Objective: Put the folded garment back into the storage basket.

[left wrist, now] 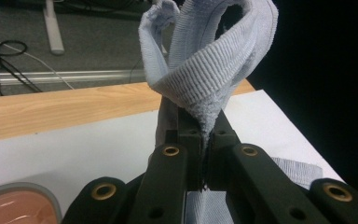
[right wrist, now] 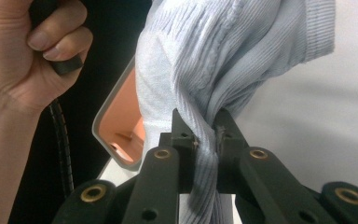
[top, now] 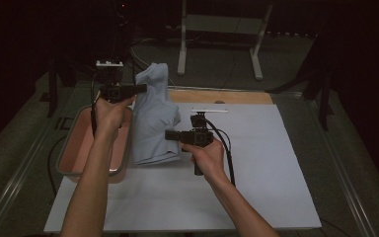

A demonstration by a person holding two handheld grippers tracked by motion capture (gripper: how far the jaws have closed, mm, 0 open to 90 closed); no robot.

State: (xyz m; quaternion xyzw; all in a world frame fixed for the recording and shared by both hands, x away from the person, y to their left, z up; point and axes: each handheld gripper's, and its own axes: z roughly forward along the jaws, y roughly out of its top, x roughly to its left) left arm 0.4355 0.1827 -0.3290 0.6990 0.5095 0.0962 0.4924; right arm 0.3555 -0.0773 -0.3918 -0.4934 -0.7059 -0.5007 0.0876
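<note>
Light, limp ribbed garment (top: 154, 118) hangs above the desk (top: 256, 163) beside the pink tray (top: 86, 148), left gripper (top: 140, 89) and right gripper (top: 170, 135) fingers both clamped on bunched fabric; likely sags unless gripped at hems.

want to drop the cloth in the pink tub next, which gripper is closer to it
Left. The left gripper pinches the cloth above the tub's far end; the right gripper grips the cloth on the side away from the tub.
</note>
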